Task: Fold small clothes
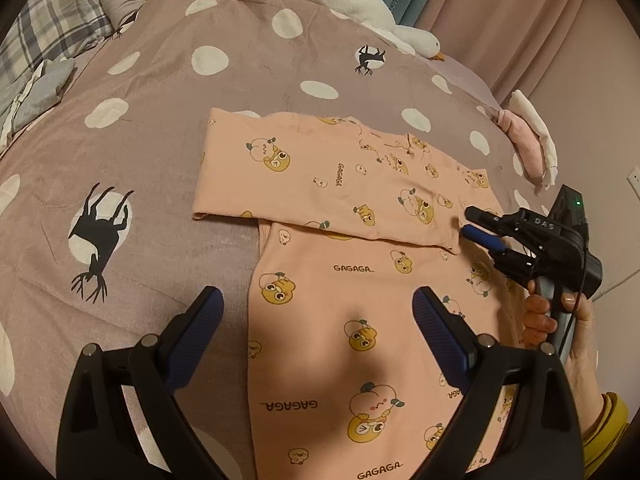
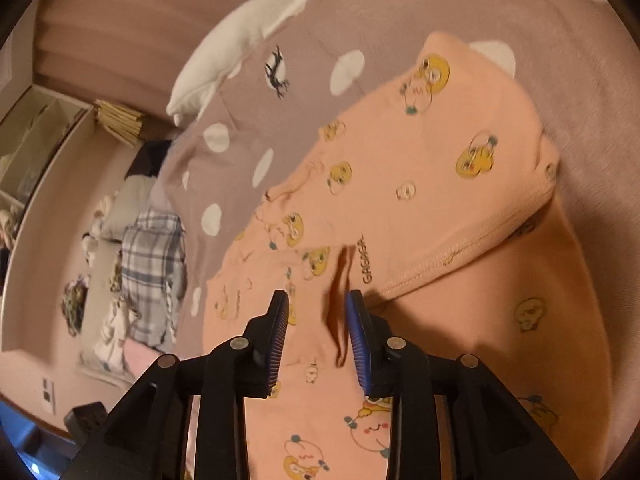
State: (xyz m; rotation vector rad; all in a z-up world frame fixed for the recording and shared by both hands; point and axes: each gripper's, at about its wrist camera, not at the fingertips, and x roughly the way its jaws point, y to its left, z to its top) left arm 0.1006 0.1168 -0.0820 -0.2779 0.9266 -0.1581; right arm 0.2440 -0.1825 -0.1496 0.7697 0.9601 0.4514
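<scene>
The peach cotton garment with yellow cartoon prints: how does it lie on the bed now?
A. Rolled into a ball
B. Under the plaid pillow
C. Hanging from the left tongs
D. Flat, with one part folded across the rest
D: the peach cotton garment with yellow cartoon prints lies flat on the dotted mauve bedcover, its upper part folded sideways across the rest.

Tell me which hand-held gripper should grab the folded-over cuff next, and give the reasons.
Probably the right hand-held gripper. Its fingertips sit right at the folded sleeve's cuff on the peach shirt. The left hand-held gripper hovers open over the shirt's body, farther from that cuff.
</scene>
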